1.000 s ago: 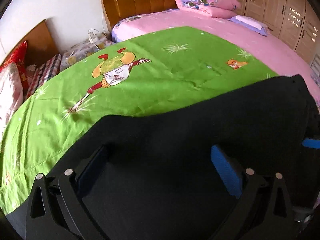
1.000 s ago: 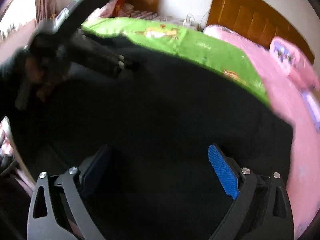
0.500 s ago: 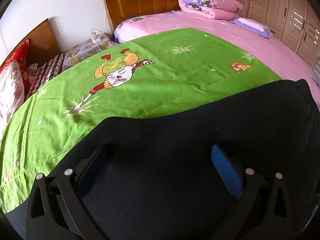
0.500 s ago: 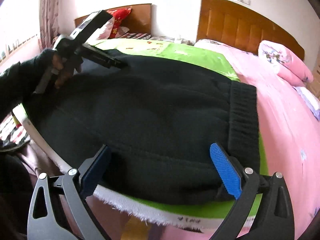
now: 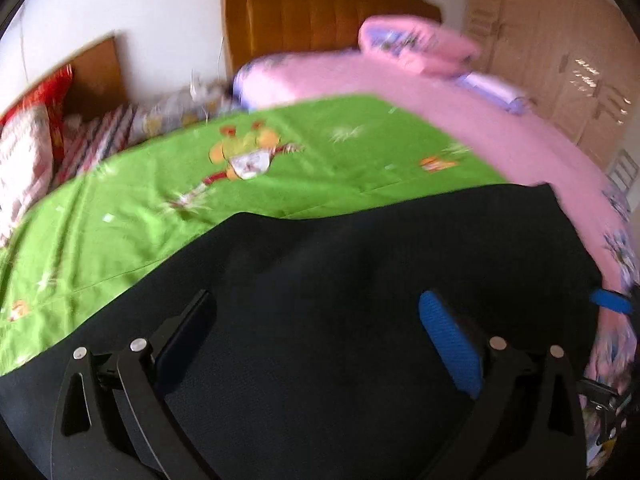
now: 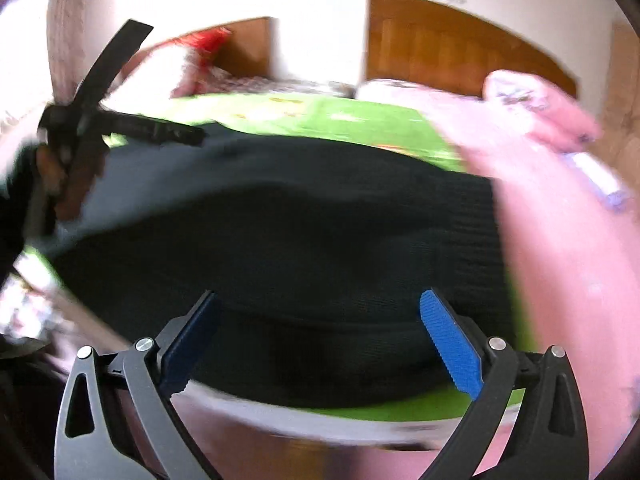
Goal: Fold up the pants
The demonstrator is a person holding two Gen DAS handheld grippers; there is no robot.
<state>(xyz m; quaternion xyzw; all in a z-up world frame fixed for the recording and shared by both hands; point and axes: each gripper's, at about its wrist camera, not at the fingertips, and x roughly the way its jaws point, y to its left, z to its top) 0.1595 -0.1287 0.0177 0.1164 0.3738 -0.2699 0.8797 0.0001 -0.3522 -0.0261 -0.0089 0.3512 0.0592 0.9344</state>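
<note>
Black pants (image 5: 360,280) lie folded on a green cartoon sheet (image 5: 200,184) on the bed. My left gripper (image 5: 316,320) is open and empty, just above the pants' near part. My right gripper (image 6: 320,316) is open and empty, over the pants (image 6: 320,232) near the bed's front edge; their ribbed waistband (image 6: 476,240) is at the right. The left gripper also shows in the right wrist view (image 6: 188,136), at the pants' far left corner. A blue pad of the right gripper shows in the left wrist view (image 5: 610,302) at the right edge. Both views are blurred.
A pink bedspread (image 5: 500,140) covers the bed to the right, with a folded pink quilt (image 5: 416,46) by the wooden headboard (image 5: 320,12). Red and white pillows (image 5: 32,140) lie at the far left. A wooden wardrobe (image 5: 560,64) stands at the right. The bed's front edge (image 6: 340,424) is below my right gripper.
Both grippers stayed open. The left view has pulled back and lifted a little. The right gripper has drawn back toward the bed's front edge, and both views now blur with motion.
</note>
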